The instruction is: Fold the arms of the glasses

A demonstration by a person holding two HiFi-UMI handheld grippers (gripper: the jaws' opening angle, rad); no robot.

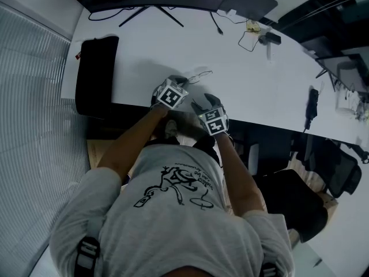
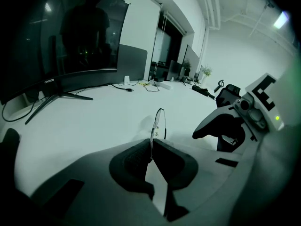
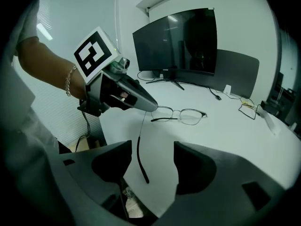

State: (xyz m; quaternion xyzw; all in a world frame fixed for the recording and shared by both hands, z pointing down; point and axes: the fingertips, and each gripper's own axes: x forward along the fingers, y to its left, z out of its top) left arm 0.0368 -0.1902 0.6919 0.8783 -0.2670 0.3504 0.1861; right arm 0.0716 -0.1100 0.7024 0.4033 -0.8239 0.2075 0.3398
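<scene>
- Two jaws of the left gripper (image 2: 151,147) are clamped on the thin glasses (image 3: 181,115) at one end of the frame, by the near edge of the white table (image 3: 225,135)
- The right gripper (image 3: 151,157) is spread wide, with the unfolded arm (image 3: 139,161) between its jaws, untouched

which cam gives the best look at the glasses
The right gripper view: the glasses show whole, both lenses and one arm unfolded. The left gripper view shows the glasses edge-on, pinched in the left tongs. The head view shows only a small part.
</scene>
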